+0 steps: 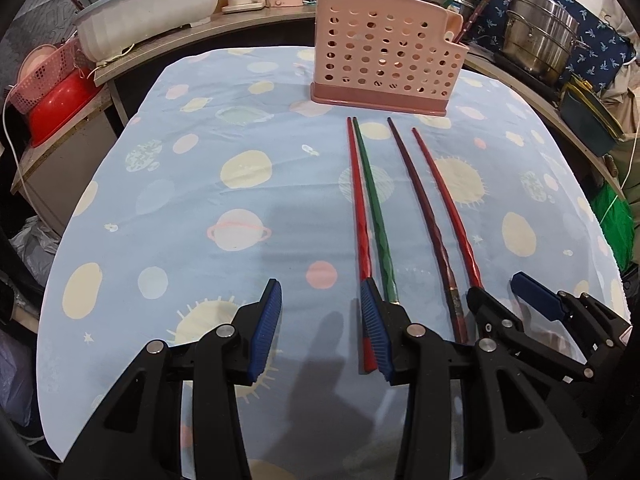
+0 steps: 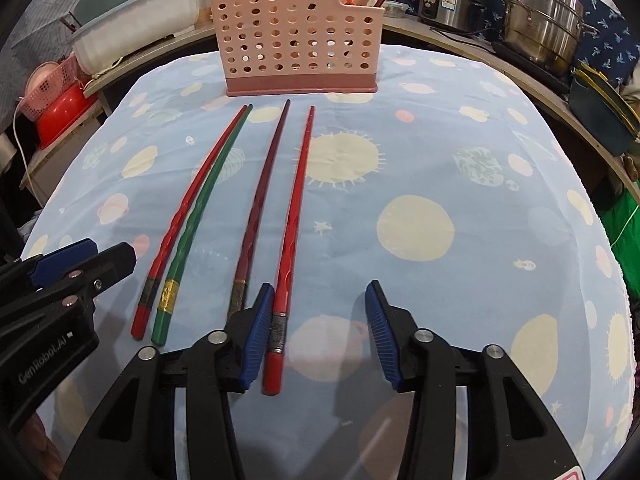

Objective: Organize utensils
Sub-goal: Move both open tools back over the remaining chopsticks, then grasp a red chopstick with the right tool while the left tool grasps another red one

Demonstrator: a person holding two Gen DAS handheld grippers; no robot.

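hovering low over the tablecloth, both tools angled down at 4 chopsticks laid side by side, tips toward the pink holder far ahead.
right gripper: jaws partly apart, nothing clamped. the rightmost red chopstick runs up between them, butt end just beside the left pad; contact unclear. likely lined up this way so closing catches the thick end.
left gripper: jaws partly apart, empty, only cloth between. the left red chopstick passes under or behind its right pad; the green chopstick is just right of that, and the dark maroon chopstick further right.
holder already has a few sticks standing in it; these 4 not yet stowed.
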